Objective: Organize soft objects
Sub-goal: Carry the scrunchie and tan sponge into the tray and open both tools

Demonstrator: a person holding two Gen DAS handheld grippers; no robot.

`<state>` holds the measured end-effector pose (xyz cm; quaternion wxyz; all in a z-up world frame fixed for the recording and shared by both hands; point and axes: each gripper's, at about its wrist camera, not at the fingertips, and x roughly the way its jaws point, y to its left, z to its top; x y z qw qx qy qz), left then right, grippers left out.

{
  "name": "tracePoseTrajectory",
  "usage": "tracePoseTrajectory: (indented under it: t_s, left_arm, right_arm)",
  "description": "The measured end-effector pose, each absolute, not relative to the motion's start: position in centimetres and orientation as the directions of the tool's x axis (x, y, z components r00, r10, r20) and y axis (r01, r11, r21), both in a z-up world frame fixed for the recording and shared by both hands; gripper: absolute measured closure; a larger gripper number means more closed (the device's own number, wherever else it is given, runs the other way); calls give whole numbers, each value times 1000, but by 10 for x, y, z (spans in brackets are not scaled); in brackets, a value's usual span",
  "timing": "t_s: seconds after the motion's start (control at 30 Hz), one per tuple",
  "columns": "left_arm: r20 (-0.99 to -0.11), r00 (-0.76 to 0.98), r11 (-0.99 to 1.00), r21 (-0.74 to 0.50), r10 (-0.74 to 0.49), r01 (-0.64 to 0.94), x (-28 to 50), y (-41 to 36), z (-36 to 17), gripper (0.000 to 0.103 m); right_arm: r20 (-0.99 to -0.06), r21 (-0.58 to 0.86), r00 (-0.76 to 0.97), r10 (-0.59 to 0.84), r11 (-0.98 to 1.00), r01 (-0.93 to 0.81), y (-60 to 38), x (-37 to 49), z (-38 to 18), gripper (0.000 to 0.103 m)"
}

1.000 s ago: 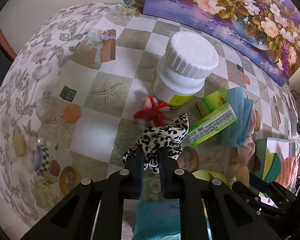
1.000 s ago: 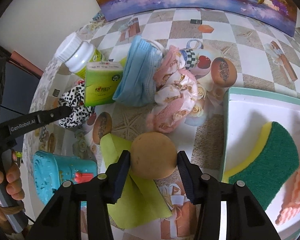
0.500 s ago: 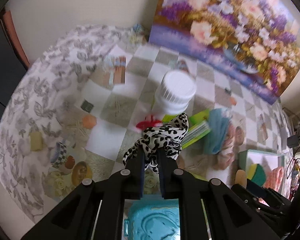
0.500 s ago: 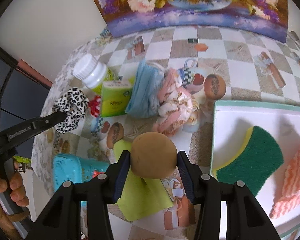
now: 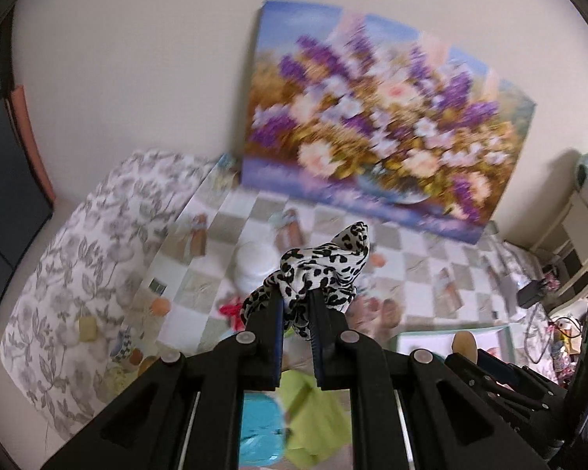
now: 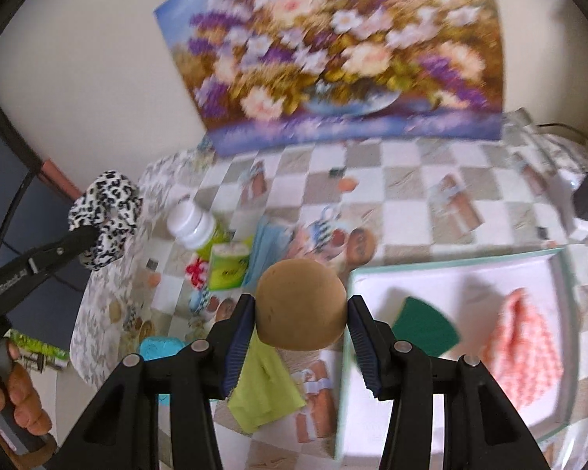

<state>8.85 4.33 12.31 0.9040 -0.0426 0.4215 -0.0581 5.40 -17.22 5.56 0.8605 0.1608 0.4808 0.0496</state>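
Above the checkered table: both grippers loaded.
L gripper (image 5: 297, 305) pinches the leopard scrunchie (image 5: 321, 270); R gripper (image 6: 300, 313) clamps the tan ball (image 6: 301, 304). Tray (image 6: 450, 274) already has a green sponge (image 6: 425, 327) and pink cloth (image 6: 523, 338). Left on the tablecloth (image 6: 407, 211): masks, tissue pack, prob. more, blurred. Flower painting (image 6: 333, 47) leans on the wall.
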Motion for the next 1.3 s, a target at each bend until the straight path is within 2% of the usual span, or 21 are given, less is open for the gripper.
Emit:
tracePoseTrajectory:
  t_s: [0.2,0.47,0.9,1.07,1.3]
  left_arm:
    - [-730,652,978,-128,-203,162,73,-1,133,91]
    - [-756,597,954,-123,-269,274,57,-63,110,91]
    - [-811,495,899,-83,-312,430,34,-150,73,91]
    - [-847,442,875,-54,-295,481,23,-181,50,91]
    - [-903,344,861,-54,-258,505,15,-202,11,91]
  right_arm:
    - [-807,270,576,131,949,163,-215,39,71,52]
    - [-817,234,576,14,922,308,-280,12,72,52]
    - [-832,183,534,-151,833,521,-369,-34,68,52]
    - [-852,163,492,-177,805,571,-389,-43,57,51]
    - [-890,147,434,-138,815,560,-393,-40,30,51]
